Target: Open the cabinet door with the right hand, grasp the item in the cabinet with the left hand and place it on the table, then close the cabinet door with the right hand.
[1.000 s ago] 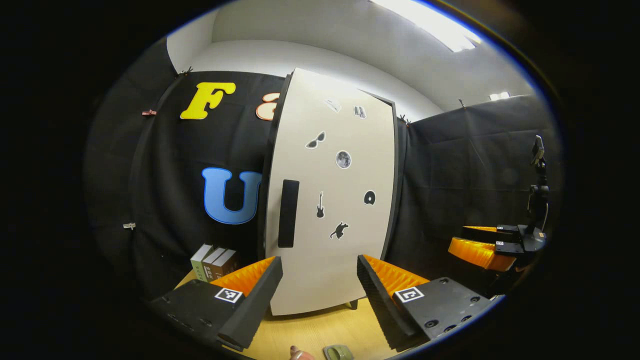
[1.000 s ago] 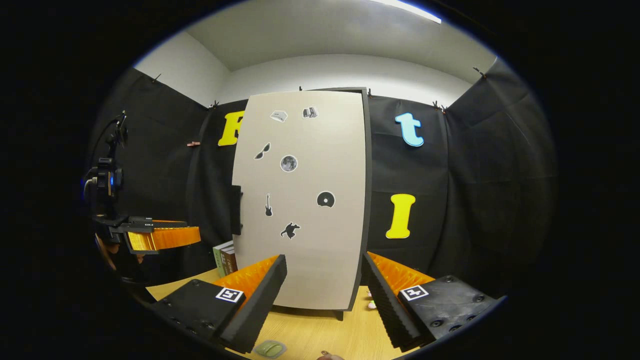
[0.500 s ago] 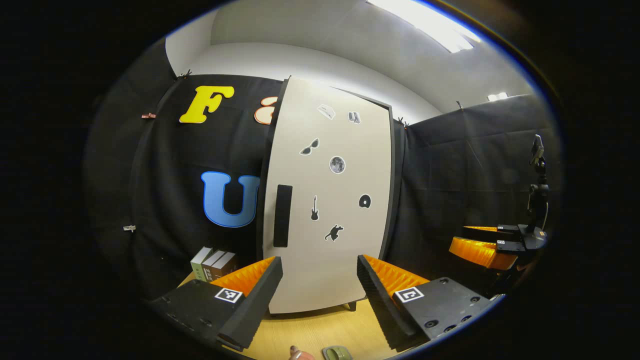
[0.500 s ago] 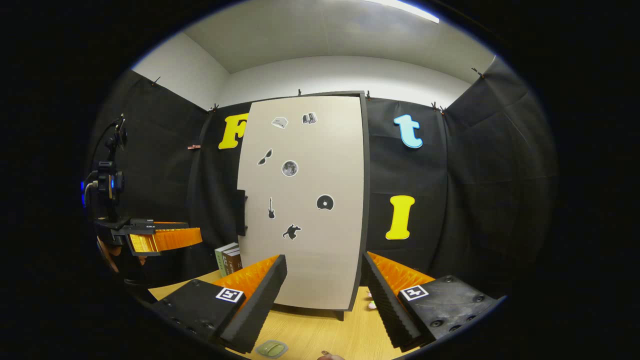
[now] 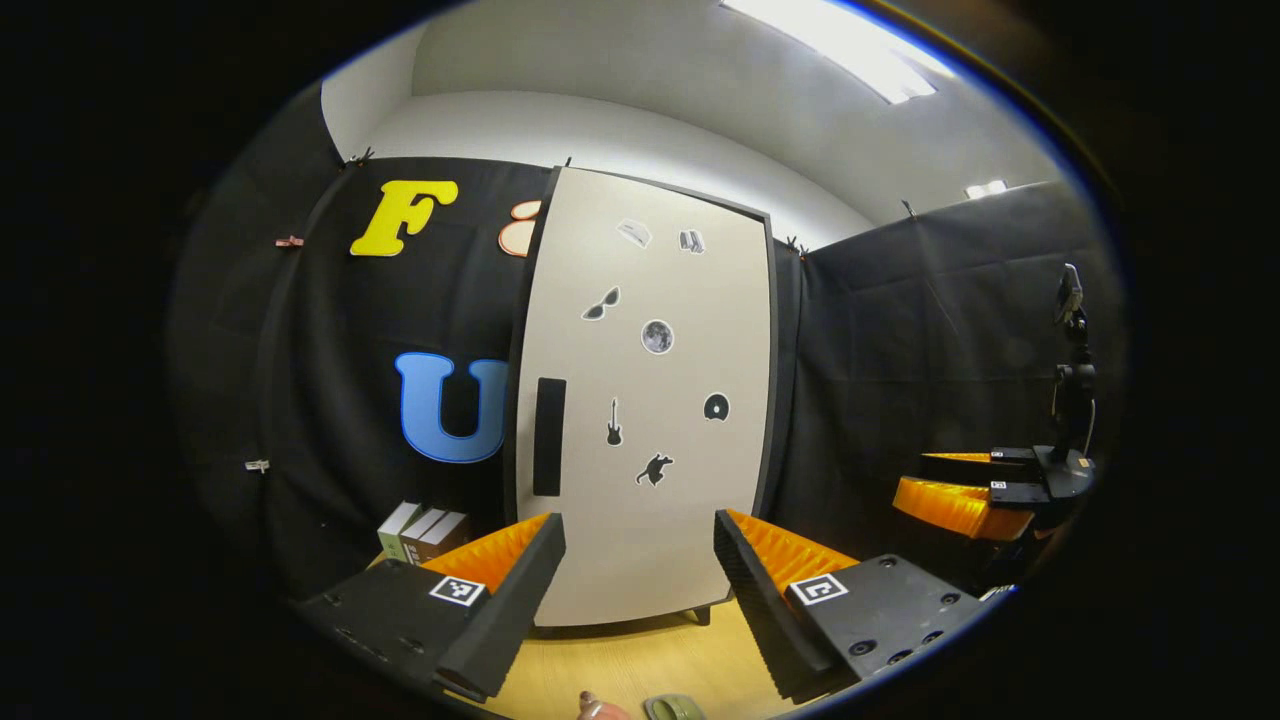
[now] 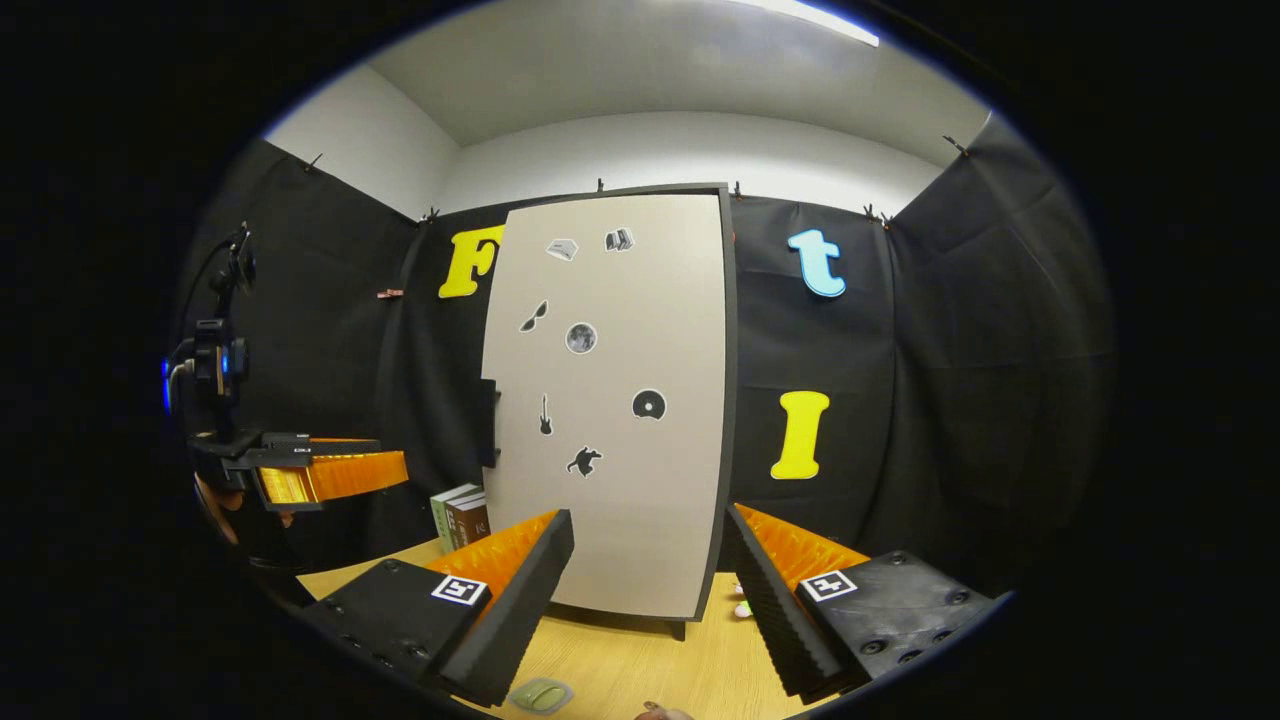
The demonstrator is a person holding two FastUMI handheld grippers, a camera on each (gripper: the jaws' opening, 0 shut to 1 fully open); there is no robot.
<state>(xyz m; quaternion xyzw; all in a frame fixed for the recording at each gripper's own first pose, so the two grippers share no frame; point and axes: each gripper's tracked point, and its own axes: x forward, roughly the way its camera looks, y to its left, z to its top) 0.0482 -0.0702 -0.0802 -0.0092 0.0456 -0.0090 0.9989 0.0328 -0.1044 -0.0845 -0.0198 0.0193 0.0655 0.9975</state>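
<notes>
The tall cabinet (image 5: pixel 645 400) stands on the wooden table (image 5: pixel 640 660) with its beige door shut. A black handle (image 5: pixel 549 436) sits on the door's left edge, and small stickers dot the door. My left gripper (image 5: pixel 636 540) is open and empty, a short way in front of the door. In the right gripper view the same cabinet (image 6: pixel 615 400) faces my right gripper (image 6: pixel 648 530), which is also open and empty. A small green item (image 5: pixel 675 708) lies on the table below the left gripper; it is the green item (image 6: pixel 541 695) in the right gripper view.
A few books (image 5: pixel 420 530) stand left of the cabinet against the black wall. The right gripper (image 5: pixel 960 495) hangs far right in the left gripper view, and the left gripper (image 6: pixel 330 472) far left in the right gripper view. Small pale bits (image 6: pixel 742 605) lie by the cabinet's right foot.
Both grippers have drawn back a little from the cabinet, which looks smaller now and has shifted left in the left gripper view. The door stays shut and both grippers stay open.
</notes>
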